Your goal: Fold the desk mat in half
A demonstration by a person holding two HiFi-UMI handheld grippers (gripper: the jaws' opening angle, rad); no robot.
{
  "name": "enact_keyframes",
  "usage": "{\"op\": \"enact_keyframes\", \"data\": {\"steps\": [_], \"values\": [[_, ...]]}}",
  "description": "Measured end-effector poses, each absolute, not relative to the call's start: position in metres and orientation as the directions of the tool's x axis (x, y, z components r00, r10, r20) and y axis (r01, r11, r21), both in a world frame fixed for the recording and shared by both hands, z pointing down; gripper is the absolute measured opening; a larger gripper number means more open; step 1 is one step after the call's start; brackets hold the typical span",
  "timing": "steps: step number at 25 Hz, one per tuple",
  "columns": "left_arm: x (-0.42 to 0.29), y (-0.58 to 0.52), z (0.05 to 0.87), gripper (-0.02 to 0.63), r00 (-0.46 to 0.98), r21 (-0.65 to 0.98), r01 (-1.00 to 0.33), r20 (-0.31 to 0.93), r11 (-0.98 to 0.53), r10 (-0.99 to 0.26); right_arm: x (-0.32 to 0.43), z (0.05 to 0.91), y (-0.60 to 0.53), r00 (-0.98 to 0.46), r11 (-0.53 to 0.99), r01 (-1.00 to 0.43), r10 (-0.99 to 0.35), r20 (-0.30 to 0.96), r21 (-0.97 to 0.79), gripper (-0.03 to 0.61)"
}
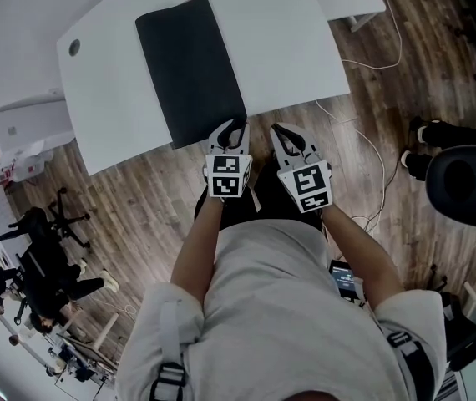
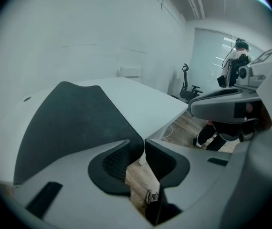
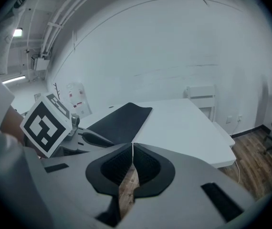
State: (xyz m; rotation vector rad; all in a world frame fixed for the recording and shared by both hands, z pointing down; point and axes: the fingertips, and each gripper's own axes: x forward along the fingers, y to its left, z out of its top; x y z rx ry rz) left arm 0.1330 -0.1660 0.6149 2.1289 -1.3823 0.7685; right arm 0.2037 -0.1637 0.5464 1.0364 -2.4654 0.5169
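Far left, on the wood floor, a black office chair stands clear of the white table. The dark desk mat lies flat and unfolded on the left half of the table, one short end near the far edge and the other at the edge nearest the person. The left gripper sits at the mat's near right corner. The left gripper view shows its jaws standing apart with a narrow gap; the mat's corner reaches the gap at the tips, and the pads are not pressed on it. Just beside it, to the right, the right gripper is at the table's near edge, over bare tabletop and off the mat. Its jaws are together at the tips with nothing between them. Further right, a white cable trails across the floor, and a black chair seat stands well apart from the table
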Motion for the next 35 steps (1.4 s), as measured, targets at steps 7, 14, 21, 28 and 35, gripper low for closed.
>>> {"op": "enact_keyframes", "data": {"steps": [7, 14, 21, 28, 35], "values": [[0.135, -0.157, 0.614, 0.095, 0.365, 0.163, -0.922, 0.674, -0.352, -0.642, 0.190, 0.543, -0.154, -0.650, 0.674, -0.720, -0.569, 0.504, -0.167, 0.040], [0.116, -0.147, 0.587, 0.093, 0.335, 0.169, -0.940, 0.624, -0.296, -0.706, 0.173, 0.530, -0.153, -0.660, 0.691, -0.708, -0.570, 0.489, -0.149, 0.040], [0.089, -0.136, 0.527, 0.023, 0.283, 0.152, -0.959, 0.507, -0.238, -0.814, 0.143, 0.492, -0.142, -0.702, 0.726, -0.674, -0.571, 0.425, -0.138, 0.040], [0.057, -0.105, 0.442, 0.011, 0.195, 0.096, -0.980, 0.334, -0.173, -0.922, 0.111, 0.435, -0.122, -0.748, 0.761, -0.641, -0.589, 0.306, -0.101, 0.040], [0.042, -0.063, 0.399, 0.011, 0.133, 0.066, -0.991, 0.256, -0.120, -0.957, 0.099, 0.379, -0.089, -0.776, 0.783, -0.618, -0.595, 0.211, -0.064, 0.040]]}}
